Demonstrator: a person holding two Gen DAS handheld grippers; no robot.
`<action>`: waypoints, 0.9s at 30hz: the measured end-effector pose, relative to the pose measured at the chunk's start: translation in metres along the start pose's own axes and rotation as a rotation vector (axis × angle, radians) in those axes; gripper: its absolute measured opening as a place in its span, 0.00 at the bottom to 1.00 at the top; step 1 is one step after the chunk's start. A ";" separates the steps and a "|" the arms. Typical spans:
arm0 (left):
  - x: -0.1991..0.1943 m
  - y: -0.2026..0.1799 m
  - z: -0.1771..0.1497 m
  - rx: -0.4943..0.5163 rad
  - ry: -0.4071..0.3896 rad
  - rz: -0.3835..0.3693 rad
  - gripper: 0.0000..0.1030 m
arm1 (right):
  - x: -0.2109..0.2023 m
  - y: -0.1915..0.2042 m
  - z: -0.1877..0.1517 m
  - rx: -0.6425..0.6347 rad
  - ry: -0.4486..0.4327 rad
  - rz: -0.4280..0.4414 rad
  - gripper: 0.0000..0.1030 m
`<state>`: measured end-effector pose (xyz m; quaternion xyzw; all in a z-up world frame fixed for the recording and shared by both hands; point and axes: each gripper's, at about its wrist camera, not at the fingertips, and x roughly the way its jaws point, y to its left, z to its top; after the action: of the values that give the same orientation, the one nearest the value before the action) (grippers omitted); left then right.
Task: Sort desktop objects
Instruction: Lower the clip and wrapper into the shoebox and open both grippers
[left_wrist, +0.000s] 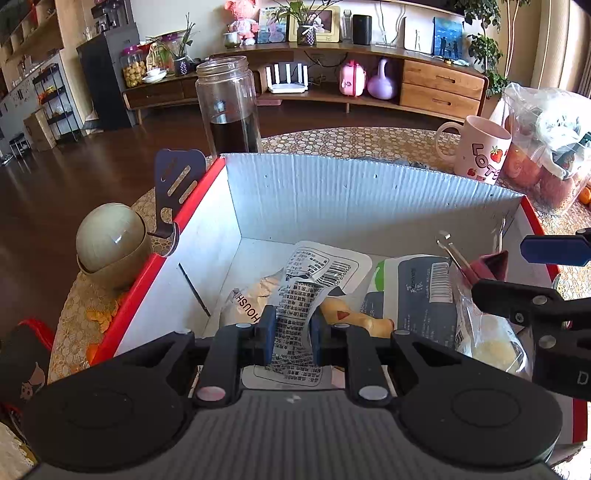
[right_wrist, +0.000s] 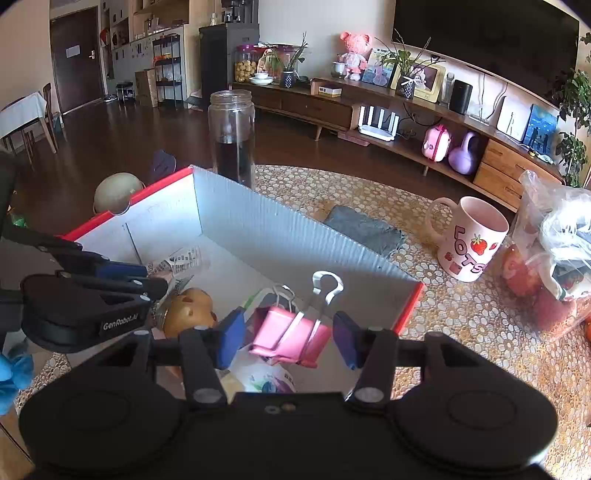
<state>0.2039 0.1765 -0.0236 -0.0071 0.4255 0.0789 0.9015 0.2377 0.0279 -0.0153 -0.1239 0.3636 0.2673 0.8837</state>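
The cardboard box (left_wrist: 369, 192), red-edged with pale corrugated walls, stands on the patterned worktop (right_wrist: 461, 314) and serves as landmark. Inside it lie a printed plastic packet (left_wrist: 314, 273), a white sachet (left_wrist: 245, 306), a tan figurine (right_wrist: 190, 310), a grey-and-white pouch (left_wrist: 413, 288) and a clear bag (left_wrist: 484, 332) of pale pieces.

The left tool (left_wrist: 293, 336) sits over the box's near side, jaws narrow and clamped on the printed plastic packet. The right tool (right_wrist: 291, 343) hangs over the box's right-hand corner; its jaws stand apart and the pink binder clip (right_wrist: 291, 332) lies between the pads, neither pad seen pressing it.

Behind the box's far wall stands a glass jar (left_wrist: 229, 107) with dark contents at its base. Beyond the box's right wall are a strawberry mug (right_wrist: 469, 240), a grey cloth (right_wrist: 365, 229) and a plastic bag (right_wrist: 554, 258) of reddish goods. Left of the box rests a domed bin (left_wrist: 110, 247), and a dark slotted clip (left_wrist: 177, 192) hooks the left rim.

Open worktop lies right of the box; its left edge falls to dark floor.

The box's near wall is hidden by both tools.
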 end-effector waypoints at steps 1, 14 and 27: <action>-0.001 0.000 0.000 -0.003 0.001 -0.003 0.17 | -0.002 -0.001 0.000 0.001 -0.005 0.001 0.56; -0.030 0.002 -0.004 -0.020 -0.059 -0.037 0.70 | -0.038 -0.007 -0.008 0.000 -0.048 0.027 0.63; -0.072 0.003 -0.017 -0.007 -0.082 -0.054 0.70 | -0.077 0.002 -0.024 -0.001 -0.076 0.067 0.67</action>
<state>0.1456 0.1684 0.0215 -0.0184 0.3874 0.0561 0.9200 0.1765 -0.0096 0.0225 -0.1017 0.3334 0.3014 0.8875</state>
